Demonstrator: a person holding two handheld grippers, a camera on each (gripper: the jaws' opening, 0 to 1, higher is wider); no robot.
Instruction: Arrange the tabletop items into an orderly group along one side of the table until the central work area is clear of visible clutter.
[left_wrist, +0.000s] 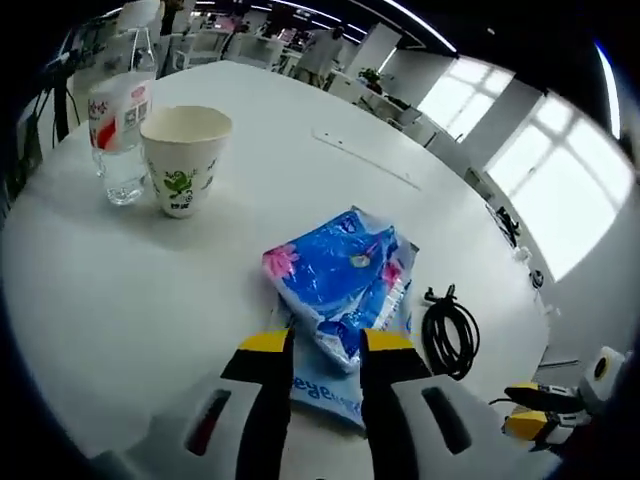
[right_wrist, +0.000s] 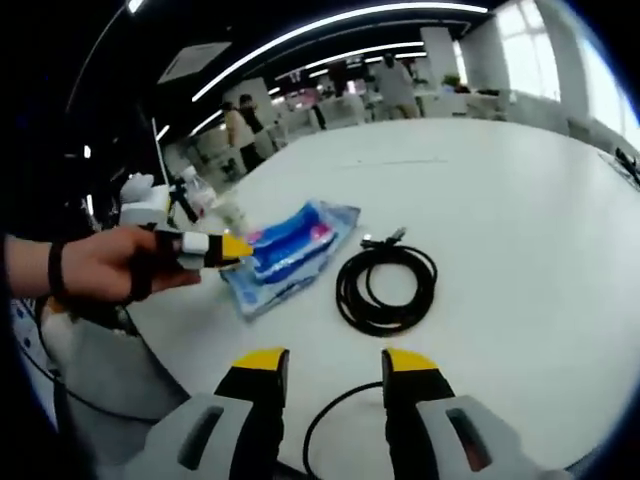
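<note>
In the left gripper view, the left hand-held gripper (left_wrist: 327, 342) grips the near end of one blue packet (left_wrist: 345, 285) lying on the white table (left_wrist: 120, 290), its jaws closed narrowly on the wrapper. Beyond it stand one paper cup (left_wrist: 186, 158) and one water bottle (left_wrist: 122, 130), just beside each other. One coiled black cable (left_wrist: 450, 335) lies right of the packet.

In the right gripper view, the right hand-held gripper (right_wrist: 335, 362) hovers with jaws wide apart and empty, the cable coil (right_wrist: 386, 288) just ahead of it. The packet (right_wrist: 290, 255) lies beyond the coil, with a hand (right_wrist: 95, 265) holding the left hand-held gripper (right_wrist: 232, 249) at its edge.
</note>
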